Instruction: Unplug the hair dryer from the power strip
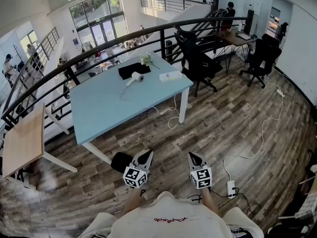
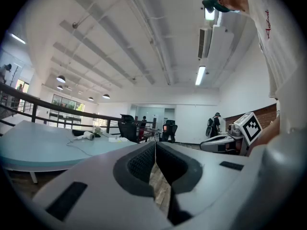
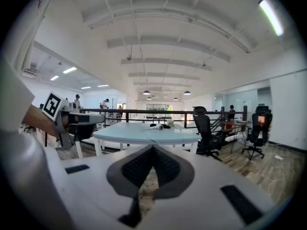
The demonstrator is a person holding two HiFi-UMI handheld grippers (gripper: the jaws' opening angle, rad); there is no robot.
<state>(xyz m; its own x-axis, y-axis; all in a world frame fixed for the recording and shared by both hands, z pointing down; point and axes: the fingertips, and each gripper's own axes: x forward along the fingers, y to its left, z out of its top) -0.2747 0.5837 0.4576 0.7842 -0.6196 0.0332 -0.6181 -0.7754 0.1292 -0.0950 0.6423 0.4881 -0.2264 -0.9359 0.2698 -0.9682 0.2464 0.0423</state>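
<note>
Hair dryer [image 1: 134,78] being shown lying on far side of light-blue tabletop [image 1: 106,110], near white power strip [image 1: 171,76], well apart from both claws. Left claw [image 1: 146,155] and right claw [image 1: 192,156] being held closed, empty. Plug too small to be made out. It is being judged stiff and snug in socket: rigid plug body being favoured for pinching, not limp cord. Light strip likely needing bracing. No brand being read. Red script on shirt illegible.

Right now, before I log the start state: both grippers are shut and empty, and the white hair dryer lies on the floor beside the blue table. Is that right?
Not quite. The head view shows the hair dryer lying on the blue table, not on the floor beside it. The left gripper and right gripper are shut and empty, as you say.
</note>
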